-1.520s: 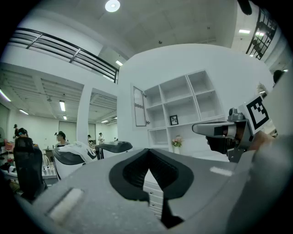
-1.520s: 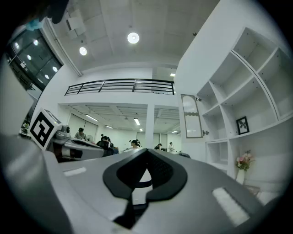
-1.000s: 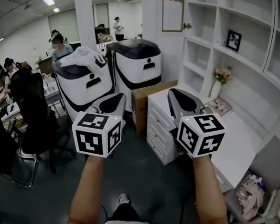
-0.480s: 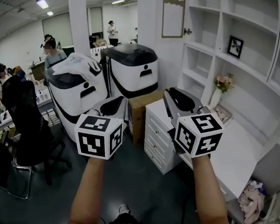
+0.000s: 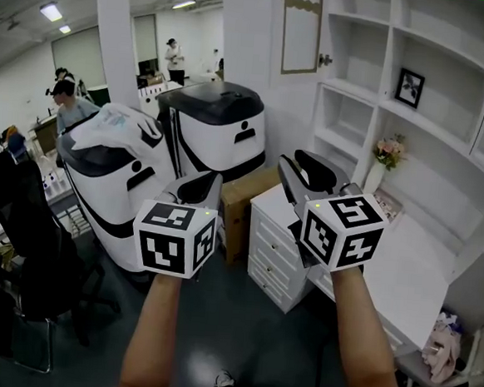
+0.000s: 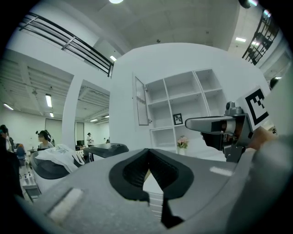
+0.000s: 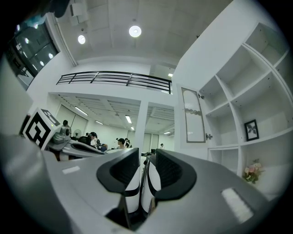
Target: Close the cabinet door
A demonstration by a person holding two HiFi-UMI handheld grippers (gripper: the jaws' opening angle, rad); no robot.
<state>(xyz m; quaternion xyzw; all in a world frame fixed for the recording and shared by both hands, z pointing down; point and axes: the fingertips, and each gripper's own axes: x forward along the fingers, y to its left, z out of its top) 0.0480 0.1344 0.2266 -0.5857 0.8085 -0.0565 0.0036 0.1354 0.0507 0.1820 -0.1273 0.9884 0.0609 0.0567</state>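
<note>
While both claws are held out in the air, a big white shelf wall (image 5: 420, 161) with square boxes is seen on the right. Two round, smooth machines (image 5: 217, 132), white with black bands, are parked on the left. A white chest of drawers (image 5: 275, 245) is set beside a brown cardboard box (image 5: 243, 199).

The cabinet door (image 5: 300, 30), a flat white frame with a pale panel, is swung open at the top left corner of the shelves. It is found high above and ahead of the right claw (image 5: 303, 164), well apart from it.

The right claw's ridged black pads have just been opening; a narrow gap is left, and nothing is held. The left claw (image 5: 199, 185) is pressed closed at its tips and is empty.

A small metal knob (image 5: 325, 60) is fixed on the door's edge.
</note>
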